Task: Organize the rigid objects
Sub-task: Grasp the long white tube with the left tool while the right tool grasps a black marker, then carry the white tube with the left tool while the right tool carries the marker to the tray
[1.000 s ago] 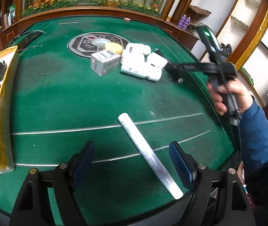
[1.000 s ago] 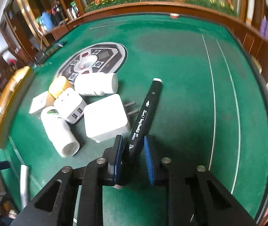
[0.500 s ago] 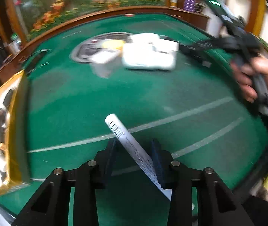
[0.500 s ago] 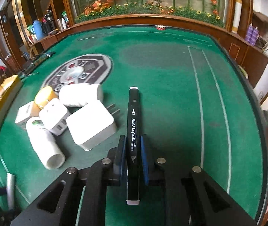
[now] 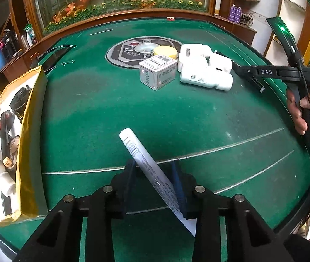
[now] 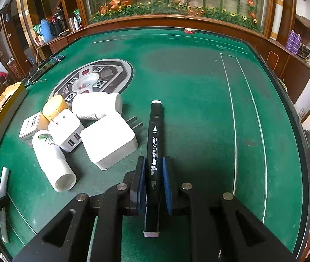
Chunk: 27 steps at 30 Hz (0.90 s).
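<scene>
In the left wrist view, an open yellow-walled box sits at the far left edge of the green worktop, already holding a white bottle and other items. Low centre, the left claw has just been closing, and its blue pads now sit against a slim white tube that crosses them on a slant, its capped end pointing up-left and its tail poking out lower right. That skewed hold is the main worry: squeezed at an angle, the tube could pivot or slip out when lifted, and its long tail could catch the box wall.

Further right, upper centre, a small grey carton, a yellow lid and a white bottle are clustered by the round centre plate.

In the right wrist view, the same cluster fills the left half, with a large white charger lying just beside the claw, prongs pointing right. Centre, the right claw is clamped tight on a black marker, gripped near its lower half and lined up straight with the fingers. The marker's long front end overhangs, so a swing to the left could knock the charger or bottle and scatter the pile. With both claws loaded, they might also collide heading for the box.
</scene>
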### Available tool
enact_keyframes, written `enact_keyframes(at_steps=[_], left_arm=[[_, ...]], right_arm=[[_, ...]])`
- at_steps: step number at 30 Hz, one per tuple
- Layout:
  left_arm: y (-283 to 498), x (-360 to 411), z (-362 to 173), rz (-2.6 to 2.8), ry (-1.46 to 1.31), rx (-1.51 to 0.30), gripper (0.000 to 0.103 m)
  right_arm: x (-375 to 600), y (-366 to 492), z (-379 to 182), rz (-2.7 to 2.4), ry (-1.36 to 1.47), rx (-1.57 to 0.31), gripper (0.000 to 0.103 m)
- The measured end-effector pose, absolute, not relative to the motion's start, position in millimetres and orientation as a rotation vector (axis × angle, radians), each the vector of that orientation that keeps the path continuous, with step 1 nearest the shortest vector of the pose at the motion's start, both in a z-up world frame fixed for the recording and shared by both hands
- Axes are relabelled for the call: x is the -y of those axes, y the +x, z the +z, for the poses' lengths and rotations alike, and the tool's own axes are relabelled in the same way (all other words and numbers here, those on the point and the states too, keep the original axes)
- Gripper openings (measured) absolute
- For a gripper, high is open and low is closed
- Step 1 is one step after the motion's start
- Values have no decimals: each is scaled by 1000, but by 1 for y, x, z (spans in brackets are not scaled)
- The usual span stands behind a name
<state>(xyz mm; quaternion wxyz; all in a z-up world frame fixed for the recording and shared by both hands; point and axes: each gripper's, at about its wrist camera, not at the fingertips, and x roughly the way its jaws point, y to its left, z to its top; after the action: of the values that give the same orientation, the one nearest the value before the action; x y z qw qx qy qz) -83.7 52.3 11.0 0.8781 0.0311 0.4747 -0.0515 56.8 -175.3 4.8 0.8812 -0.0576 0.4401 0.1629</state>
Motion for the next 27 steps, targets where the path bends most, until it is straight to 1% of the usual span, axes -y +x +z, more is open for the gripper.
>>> enact_keyframes(at_steps=[3,5,6,7,10,16,21,27], left_arm=[[-85,-48,11,-115,77,-997,36],[-87,-46,12,-126,81,-999,27],[-88,-46,12,-127,76,-1000,17],[-88,-44,13,-127,85,-998,14],[-92,-39,18,-134,119,-957,14],[-89,-43,12,-122,118,-1001,14],[-93,-35,13,-120,198,-977,16],[-94,-50,11,-133,77,-967,14]], right_arm=[[175,56,4,333,-131,-914,14],[174,56,4,332,-138,-912,14],[174,55,4,334,-138,-912,14],[175,56,5,339,-125,-915,14],[178,56,6,356,-94,-922,14],[180,55,8,346,-86,-920,14],[176,54,6,352,-112,-933,14],[175,54,6,346,-109,-929,14]])
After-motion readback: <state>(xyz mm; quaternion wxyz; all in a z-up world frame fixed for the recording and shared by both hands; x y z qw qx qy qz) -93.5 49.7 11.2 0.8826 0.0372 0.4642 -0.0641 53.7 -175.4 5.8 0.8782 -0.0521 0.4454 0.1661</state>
